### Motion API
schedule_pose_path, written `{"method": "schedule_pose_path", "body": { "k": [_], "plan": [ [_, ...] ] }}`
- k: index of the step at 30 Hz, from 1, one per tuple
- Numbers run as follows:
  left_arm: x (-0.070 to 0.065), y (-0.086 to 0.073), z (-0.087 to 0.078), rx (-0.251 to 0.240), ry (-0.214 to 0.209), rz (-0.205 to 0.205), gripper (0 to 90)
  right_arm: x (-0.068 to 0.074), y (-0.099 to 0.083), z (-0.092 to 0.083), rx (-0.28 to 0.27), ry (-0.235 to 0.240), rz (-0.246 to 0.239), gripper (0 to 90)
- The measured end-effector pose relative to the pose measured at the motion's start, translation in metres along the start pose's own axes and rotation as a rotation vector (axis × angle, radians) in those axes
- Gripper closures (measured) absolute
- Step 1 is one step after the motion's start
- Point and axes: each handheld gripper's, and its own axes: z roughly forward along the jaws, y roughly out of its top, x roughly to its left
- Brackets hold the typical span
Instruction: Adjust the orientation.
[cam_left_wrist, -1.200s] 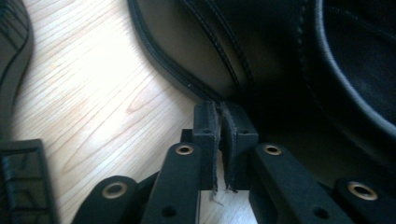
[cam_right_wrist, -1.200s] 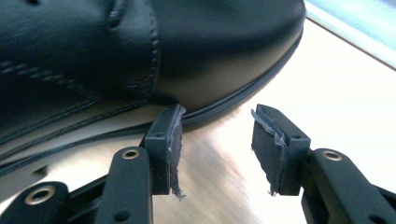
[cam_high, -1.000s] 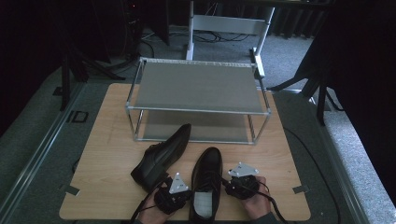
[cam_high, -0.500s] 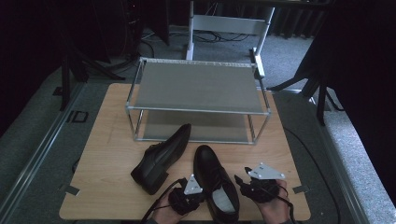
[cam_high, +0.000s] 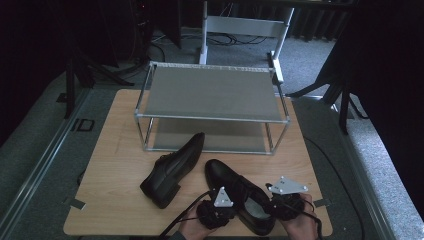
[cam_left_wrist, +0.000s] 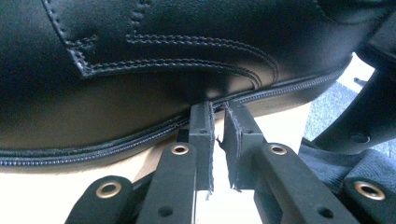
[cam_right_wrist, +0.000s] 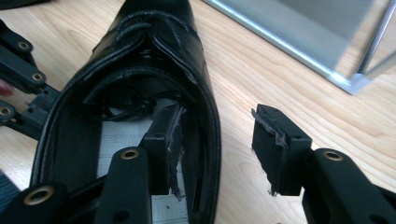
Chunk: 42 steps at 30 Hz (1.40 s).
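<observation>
Two black leather shoes lie on the wooden table (cam_high: 115, 150). The left shoe (cam_high: 172, 167) points at the rack. The right shoe (cam_high: 235, 182) lies slanted between my two grippers, heel toward the person. My left gripper (cam_high: 225, 212) (cam_left_wrist: 218, 107) rests its tips against this shoe's (cam_left_wrist: 140, 46) side at the sole seam. Its jaws have just been opening to a thin gap with nothing in it. My right gripper (cam_high: 275, 207) (cam_right_wrist: 218, 114) straddles the shoe's (cam_right_wrist: 154, 42) side wall, one jaw inside, one outside. Its jaws have just been closing; the outer pad (cam_right_wrist: 273, 135) stands apart from the leather.
A two-shelf metal rack (cam_high: 210, 118) stands at the back of the table, both shelves bare; its corner post (cam_right_wrist: 369, 70) is close beyond the right gripper. A white frame (cam_high: 245, 25) and dark stands sit on the floor behind. Cables trail from both grippers.
The right shoe has turned from straight to slanted, its heel swung right. Both grippers have shifted right with it, and the right one now sits farther out beside the heel.
</observation>
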Motion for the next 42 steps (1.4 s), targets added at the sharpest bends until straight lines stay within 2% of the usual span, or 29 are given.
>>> {"method": "schedule_pose_path", "body": {
  "k": [1,6,8,11,13,16,23,25,27,28,30,31,32,33,34,35,36,37,41,42],
  "plan": [
    [0.0,0.0,0.0,0.0,-0.006,0.002,80.2,-0.004,0.003,0.002,0.012,-0.016,-0.007,52.3],
    [0.001,0.001,0.003,-0.011,-0.021,-0.011,79.0,-0.01,0.015,0.02,0.06,0.052,-0.05,57.9],
    [-0.001,0.003,0.007,-0.016,-0.019,-0.004,78.5,-0.012,0.018,0.027,0.074,0.061,-0.065,63.2],
    [-0.006,0.008,0.014,-0.014,-0.006,0.002,76.8,-0.013,0.02,0.03,0.08,0.059,-0.076,74.3],
    [-0.008,0.01,0.013,-0.004,0.0,0.01,76.1,-0.013,0.02,0.03,0.074,0.06,-0.097,76.7],
    [-0.007,0.007,0.005,-0.018,0.014,0.017,72.0,-0.017,0.019,0.03,0.063,0.103,-0.1,79.8],
    [0.014,-0.007,-0.038,-0.061,0.118,-0.021,66.8,-0.025,0.014,0.028,0.027,0.185,-0.075,83.3],
    [0.02,-0.01,-0.052,-0.071,0.137,-0.048,65.2,-0.027,0.014,0.027,0.038,0.196,-0.069,83.3],
    [0.024,-0.014,-0.067,-0.087,0.175,-0.058,64.6,-0.026,0.013,0.026,0.039,0.205,-0.066,83.4],
    [0.024,-0.014,-0.067,-0.087,0.175,-0.058,64.3,-0.026,0.013,0.026,0.039,0.205,-0.066,83.4],
    [0.033,-0.018,-0.096,-0.138,0.24,-0.092,63.2,-0.027,0.013,0.023,0.038,0.233,-0.066,83.6],
    [0.033,-0.018,-0.096,-0.138,0.24,-0.092,63.1,-0.027,0.013,0.023,0.038,0.233,-0.066,83.6],
    [0.036,-0.019,-0.104,-0.15,0.257,-0.101,63.0,-0.027,0.012,0.023,0.041,0.252,-0.078,83.9],
    [0.039,-0.02,-0.111,-0.161,0.274,-0.106,63.0,-0.027,0.012,0.023,0.041,0.252,-0.078,83.9],
    [0.048,-0.023,-0.124,-0.18,0.317,-0.125,63.0,-0.027,0.012,0.022,0.047,0.275,-0.082,83.9],
    [0.048,-0.023,-0.124,-0.18,0.317,-0.125,63.1,-0.026,0.011,0.022,0.05,0.285,-0.078,83.9],
    [0.058,-0.027,-0.137,-0.194,0.359,-0.152,63.1,-0.025,0.01,0.022,0.053,0.29,-0.07,83.9],
    [0.058,-0.027,-0.137,-0.194,0.359,-0.152,63.0,-0.025,0.009,0.021,0.05,0.297,-0.059,83.8],
    [0.075,-0.035,-0.162,-0.234,0.437,-0.202,62.9,-0.024,0.006,0.021,0.032,0.279,-0.038,83.4],
    [0.084,-0.039,-0.172,-0.247,0.468,-0.227,63.0,-0.023,0.006,0.021,0.03,0.278,-0.035,83.2]
  ]
}}
